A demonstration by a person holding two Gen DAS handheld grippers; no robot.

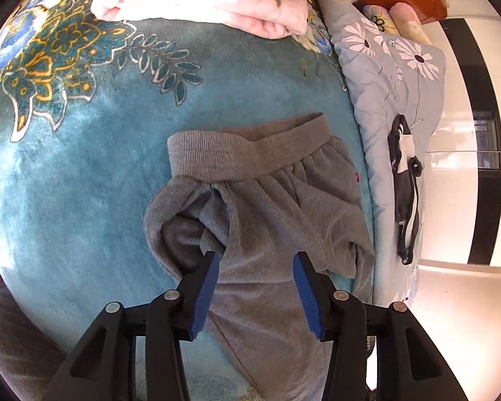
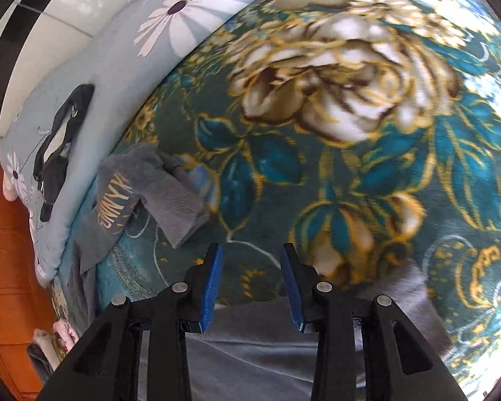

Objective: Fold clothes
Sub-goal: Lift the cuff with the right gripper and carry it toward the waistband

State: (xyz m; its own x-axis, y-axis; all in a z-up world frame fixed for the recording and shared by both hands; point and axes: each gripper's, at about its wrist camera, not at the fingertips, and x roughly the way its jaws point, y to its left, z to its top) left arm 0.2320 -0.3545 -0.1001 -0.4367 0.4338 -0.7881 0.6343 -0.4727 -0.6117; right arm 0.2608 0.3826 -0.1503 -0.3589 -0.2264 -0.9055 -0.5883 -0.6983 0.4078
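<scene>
The grey pants (image 1: 260,207) lay rumpled on the blue blanket (image 1: 83,183), near the pillow (image 1: 384,100). The left claw (image 1: 255,260) hung spread over them, the right claw (image 2: 252,250) spread too. Next, pinch an edge.

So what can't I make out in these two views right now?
- Left wrist view: the grey trousers' leg ends, cut off by the bottom edge and the left gripper.
- Right wrist view: the grey cloth low down, mostly behind the right gripper.

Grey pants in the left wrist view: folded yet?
Not neatly: the grey pants lie bunched, waistband up, a leg trailing past the open left tongs.
</scene>
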